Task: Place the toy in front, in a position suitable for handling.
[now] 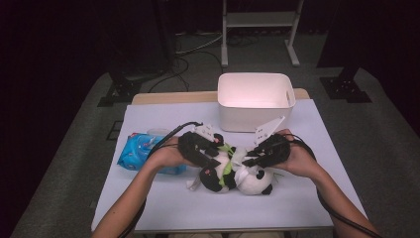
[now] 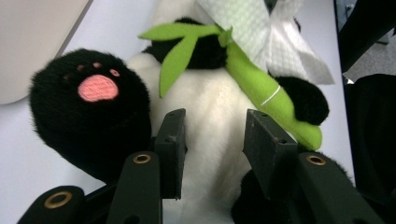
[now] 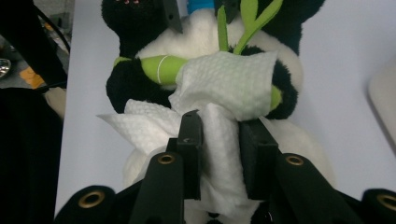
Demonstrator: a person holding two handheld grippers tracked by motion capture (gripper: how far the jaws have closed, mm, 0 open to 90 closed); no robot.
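Observation:
A black-and-white panda plush (image 1: 251, 182) lies on its back in the middle of the white table (image 1: 198, 208), hugging a green bamboo stalk (image 2: 252, 77). My left gripper (image 1: 218, 161) reaches in from the left. In the left gripper view, its jaws (image 2: 215, 126) squeeze the white belly (image 2: 210, 93) next to a black paw with a pink pad (image 2: 97, 87). A white paper wipe (image 3: 229, 84) is draped over the bamboo (image 3: 156, 67) and chest. My right gripper (image 3: 222, 123) comes from the right (image 1: 247, 159), shut on a bunched fold of that wipe.
A white plastic bin (image 1: 255, 119) stands just behind the plush, at the table's far side. A blue packet of wipes (image 1: 138, 151) lies to the left, partly under the left hand. Cables trail from both grippers along the forearms.

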